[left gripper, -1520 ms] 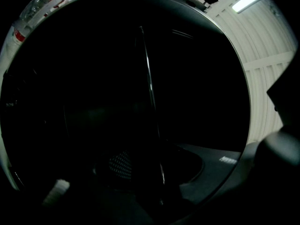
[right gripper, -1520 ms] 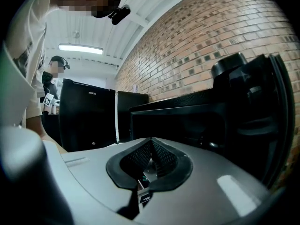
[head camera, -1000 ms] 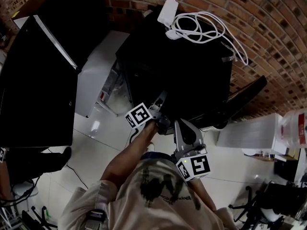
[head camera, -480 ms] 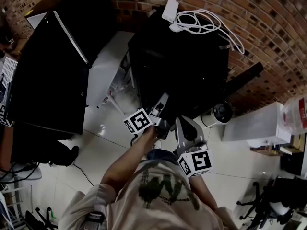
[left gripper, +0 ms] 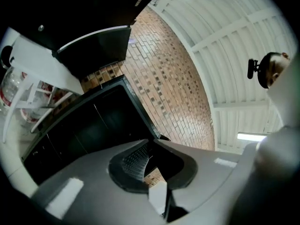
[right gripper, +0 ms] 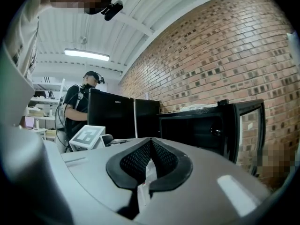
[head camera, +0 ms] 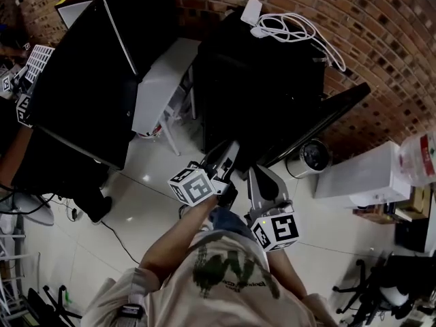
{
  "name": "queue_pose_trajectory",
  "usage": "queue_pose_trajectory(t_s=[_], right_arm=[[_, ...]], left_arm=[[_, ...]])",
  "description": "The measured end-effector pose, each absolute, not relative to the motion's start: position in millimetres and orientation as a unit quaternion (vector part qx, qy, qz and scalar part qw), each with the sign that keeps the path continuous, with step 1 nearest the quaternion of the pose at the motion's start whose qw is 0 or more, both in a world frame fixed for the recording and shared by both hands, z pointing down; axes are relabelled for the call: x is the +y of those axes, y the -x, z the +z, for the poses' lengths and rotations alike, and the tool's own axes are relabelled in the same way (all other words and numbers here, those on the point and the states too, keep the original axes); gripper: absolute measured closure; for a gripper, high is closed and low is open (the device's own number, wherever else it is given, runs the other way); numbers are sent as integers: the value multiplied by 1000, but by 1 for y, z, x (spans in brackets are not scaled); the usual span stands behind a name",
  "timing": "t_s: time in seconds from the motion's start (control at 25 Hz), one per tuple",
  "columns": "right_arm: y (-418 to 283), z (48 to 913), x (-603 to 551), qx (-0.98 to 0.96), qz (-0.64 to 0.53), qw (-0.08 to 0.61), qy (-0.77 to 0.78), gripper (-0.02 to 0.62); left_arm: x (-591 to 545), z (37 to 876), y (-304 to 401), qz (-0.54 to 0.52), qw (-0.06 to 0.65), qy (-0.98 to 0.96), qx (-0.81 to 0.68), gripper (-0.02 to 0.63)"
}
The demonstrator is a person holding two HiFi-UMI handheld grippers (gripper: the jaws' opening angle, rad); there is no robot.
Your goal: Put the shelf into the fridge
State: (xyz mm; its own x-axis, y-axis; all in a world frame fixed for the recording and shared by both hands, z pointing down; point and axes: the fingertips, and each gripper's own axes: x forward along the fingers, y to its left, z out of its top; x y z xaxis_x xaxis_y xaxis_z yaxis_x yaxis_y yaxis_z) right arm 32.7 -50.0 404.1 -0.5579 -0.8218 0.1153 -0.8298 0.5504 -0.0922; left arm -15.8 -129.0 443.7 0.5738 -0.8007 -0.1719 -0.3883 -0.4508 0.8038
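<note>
Fridge [head camera: 266, 80] stands open; left tongs [left gripper: 151, 143] just closed empty, right tongs [right gripper: 150, 140] shut empty.

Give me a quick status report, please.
Left hand-held gripper just closed, empty; right hand-held gripper shut, empty. Shelf not visible; fridge door open. Nothing in the way.

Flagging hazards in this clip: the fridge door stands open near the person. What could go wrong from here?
The open fridge door juts toward the person; a passing arm could knock it. The white cable lies loose on top of the fridge and might slide off if it is jolted. A black cord on the floor could catch a foot.
</note>
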Motion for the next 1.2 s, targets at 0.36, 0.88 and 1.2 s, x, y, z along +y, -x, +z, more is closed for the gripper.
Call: queue_pose_trajectory(t_s=[0.36, 0.88, 1.2], right_arm=[[-18, 392, -20, -890, 56, 28, -451, 595], [-16, 381, 27, -892, 42, 33, -449, 595], [-16, 375, 28, -893, 28, 28, -448, 595]], left_arm=[[-68, 406, 36, -246, 280, -838, -398, 606], [-3, 384, 34, -156, 161, -874, -431, 606], [7, 376, 32, -127, 116, -883, -437, 606]])
